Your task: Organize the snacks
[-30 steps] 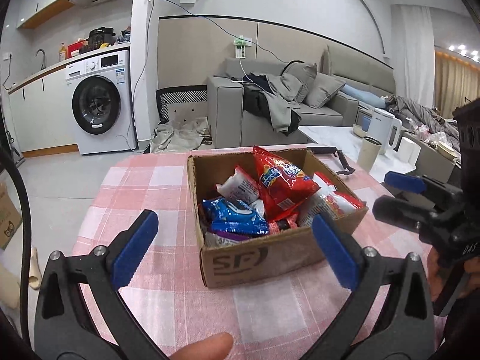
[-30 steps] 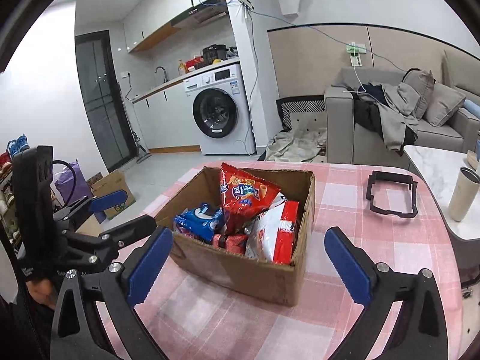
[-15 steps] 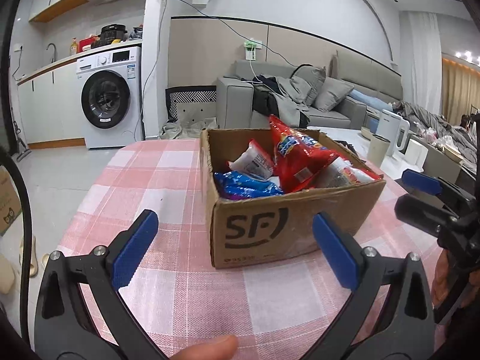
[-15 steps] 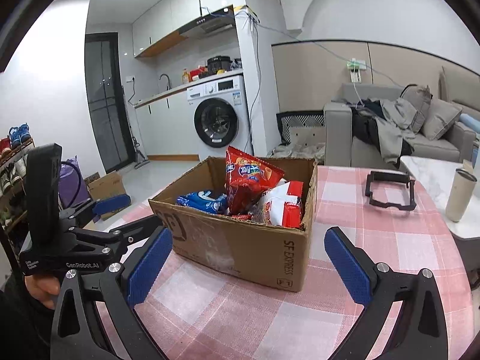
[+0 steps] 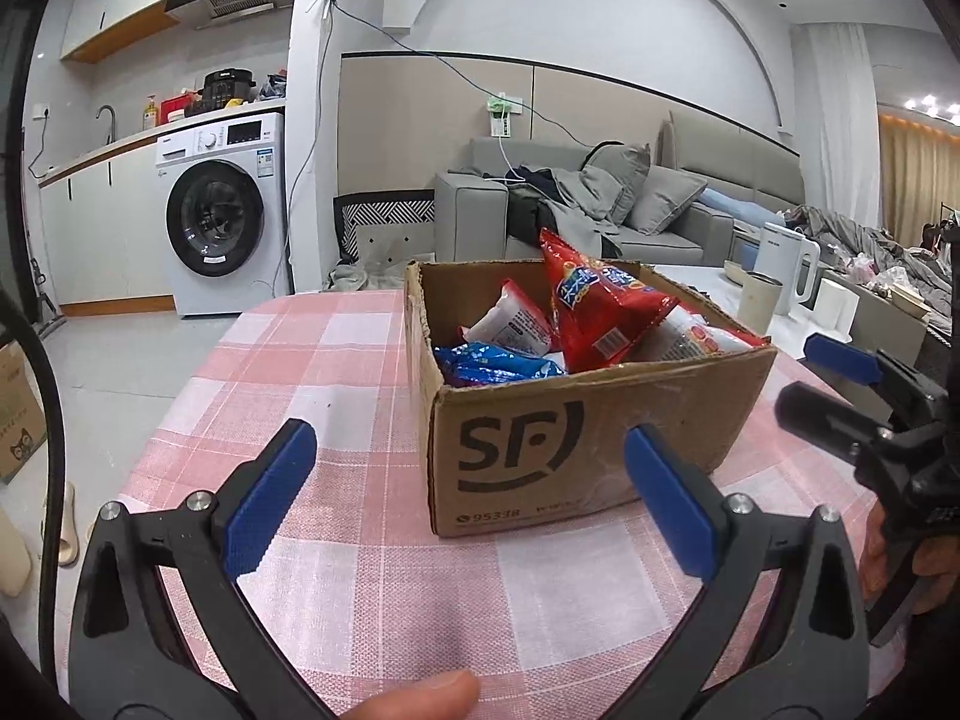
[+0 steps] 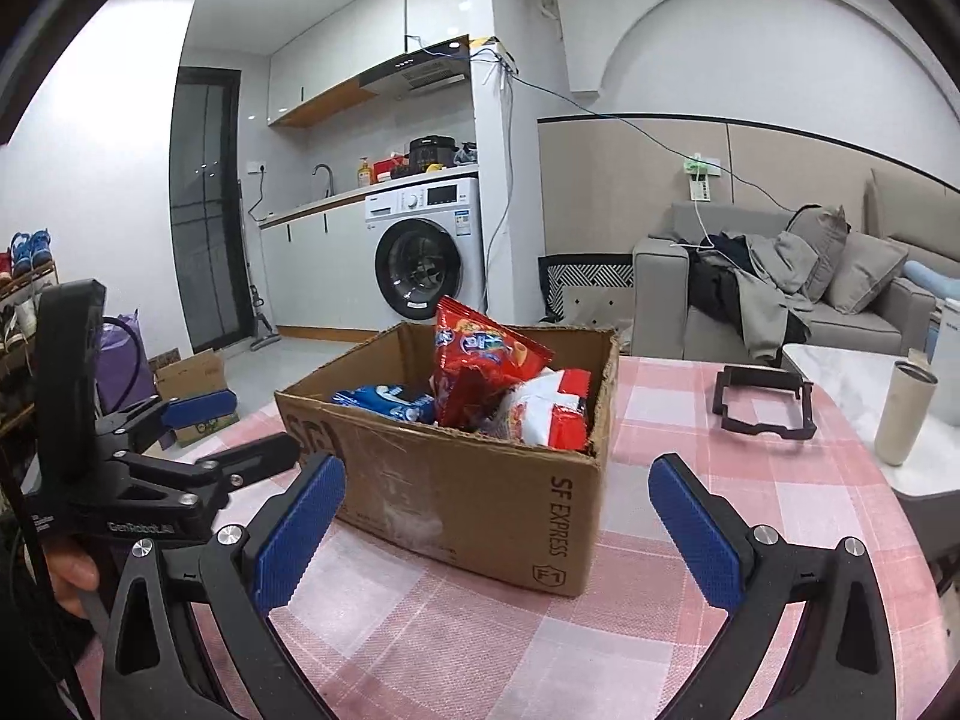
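Note:
A brown SF cardboard box stands on the pink checked table; it also shows in the right wrist view. In it stand a tall red snack bag, a blue packet and red-and-white packets. My left gripper is open and empty, low in front of the box. My right gripper is open and empty, at the box's near right corner. Each gripper shows in the other's view, the right one and the left one.
A black plastic frame lies on the table right of the box. A beige tumbler and a white kettle stand on a marble side table. A washing machine and a grey sofa are behind.
Both grippers have dropped lower toward the table, so the box now looks taller and its contents are seen more from the side. Both stay open.

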The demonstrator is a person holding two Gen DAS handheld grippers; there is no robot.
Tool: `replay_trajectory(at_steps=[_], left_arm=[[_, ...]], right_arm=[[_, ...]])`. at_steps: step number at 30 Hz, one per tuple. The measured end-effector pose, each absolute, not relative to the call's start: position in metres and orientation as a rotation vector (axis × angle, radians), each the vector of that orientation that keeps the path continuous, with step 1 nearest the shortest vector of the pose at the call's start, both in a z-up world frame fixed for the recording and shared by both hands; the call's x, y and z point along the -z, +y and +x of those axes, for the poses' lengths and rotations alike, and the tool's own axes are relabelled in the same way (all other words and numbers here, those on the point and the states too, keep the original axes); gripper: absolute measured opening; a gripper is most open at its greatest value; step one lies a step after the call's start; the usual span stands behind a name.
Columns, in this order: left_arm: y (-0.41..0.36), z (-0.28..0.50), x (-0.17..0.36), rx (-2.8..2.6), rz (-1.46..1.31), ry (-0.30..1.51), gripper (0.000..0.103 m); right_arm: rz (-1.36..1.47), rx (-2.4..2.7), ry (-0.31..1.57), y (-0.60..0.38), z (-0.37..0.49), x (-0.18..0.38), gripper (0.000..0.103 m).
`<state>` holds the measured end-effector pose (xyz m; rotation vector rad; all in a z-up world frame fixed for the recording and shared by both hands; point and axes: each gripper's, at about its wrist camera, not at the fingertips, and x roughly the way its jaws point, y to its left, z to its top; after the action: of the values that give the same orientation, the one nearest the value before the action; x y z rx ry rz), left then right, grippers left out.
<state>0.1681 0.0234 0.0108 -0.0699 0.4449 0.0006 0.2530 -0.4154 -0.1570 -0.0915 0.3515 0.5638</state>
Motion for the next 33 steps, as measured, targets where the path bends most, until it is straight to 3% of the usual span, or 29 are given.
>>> replay_trajectory(at_steps=[33], left_arm=[[0.0307, 0.1678, -0.0072, -0.008, -0.098, 0.445, 0.103]], right_arm=[[-0.114, -0.567, 0.319, -0.4117, 0.2463, 0.1583, 0.103]])
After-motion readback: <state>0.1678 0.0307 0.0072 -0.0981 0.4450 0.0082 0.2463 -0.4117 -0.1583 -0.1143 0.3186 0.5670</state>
